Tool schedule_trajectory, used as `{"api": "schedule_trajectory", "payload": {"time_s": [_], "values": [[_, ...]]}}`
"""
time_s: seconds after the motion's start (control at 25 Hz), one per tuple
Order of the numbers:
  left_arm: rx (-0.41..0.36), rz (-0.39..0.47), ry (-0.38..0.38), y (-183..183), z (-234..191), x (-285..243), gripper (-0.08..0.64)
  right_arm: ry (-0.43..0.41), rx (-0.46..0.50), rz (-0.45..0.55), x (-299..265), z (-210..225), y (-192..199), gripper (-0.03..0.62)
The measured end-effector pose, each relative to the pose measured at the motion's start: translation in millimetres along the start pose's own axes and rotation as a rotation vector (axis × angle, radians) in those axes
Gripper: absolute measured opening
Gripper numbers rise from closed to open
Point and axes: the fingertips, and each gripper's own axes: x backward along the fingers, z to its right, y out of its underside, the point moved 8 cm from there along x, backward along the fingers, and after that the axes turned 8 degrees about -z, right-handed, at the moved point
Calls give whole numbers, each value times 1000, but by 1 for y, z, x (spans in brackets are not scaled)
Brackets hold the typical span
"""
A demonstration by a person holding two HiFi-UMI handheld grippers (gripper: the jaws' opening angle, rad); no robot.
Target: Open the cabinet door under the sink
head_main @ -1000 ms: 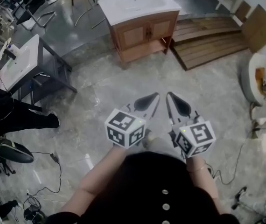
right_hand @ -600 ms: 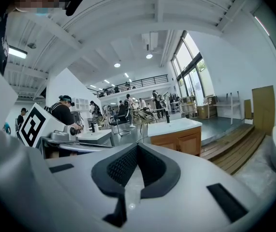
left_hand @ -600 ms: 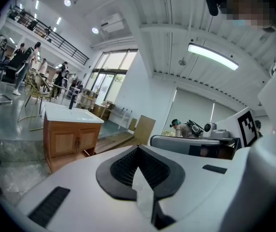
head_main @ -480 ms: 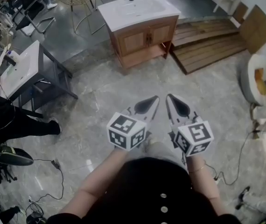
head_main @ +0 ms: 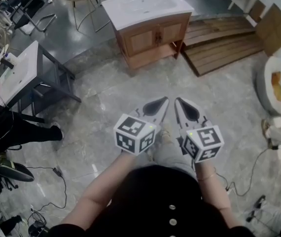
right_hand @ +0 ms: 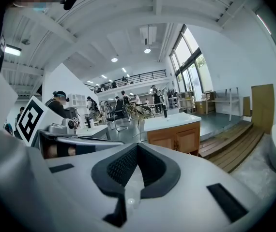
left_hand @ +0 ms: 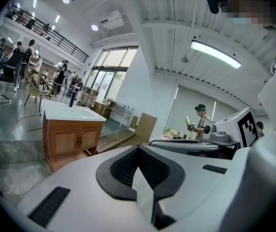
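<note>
A wooden cabinet (head_main: pixel 150 36) with a white sink top (head_main: pixel 145 6) and a dark tap stands far ahead on the marble floor. Its two doors (head_main: pixel 155 35) are closed, with small handles at the middle. My left gripper (head_main: pixel 164 101) and right gripper (head_main: pixel 178 101) are held side by side at waist height, both shut and empty, well short of the cabinet. The left gripper view shows its closed jaws (left_hand: pixel 138 149) with the cabinet (left_hand: pixel 72 138) small at the left. In the right gripper view the cabinet (right_hand: pixel 176 137) stands just above the closed jaws (right_hand: pixel 137 148).
A second white basin on a dark metal frame (head_main: pixel 19 70) stands at the left, with a seated person beside it. Wooden platforms (head_main: pixel 222 41) lie right of the cabinet. A round white object (head_main: pixel 273 85) is at the right edge. Cables trail on the floor (head_main: pixel 56 172).
Both grippers stay shut and side by side and have shifted slightly forward together. The floor has slid a little under them as the person steps towards the cabinet.
</note>
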Motion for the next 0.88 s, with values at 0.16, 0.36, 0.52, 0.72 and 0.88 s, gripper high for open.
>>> {"api": "schedule_trajectory", "payload": {"time_s": [0.16,0.36,0.52,0.72,0.88], "values": [[8,0,-24,-14,-20,-32,6,-26,13,1,-30,32,-15,2],[18,17,-50,-49,-45,-77,6,-50,29,9,-62,81,-53,2],[37,39,-79,-76,-62,-109,6,-83,48,-3,-82,113,-73,2],[46,63,-116,-101,-75,-149,6,-116,68,-16,-102,150,-87,2],[57,69,-138,-113,-85,-168,6,-130,51,-30,-115,172,-89,2]]}}
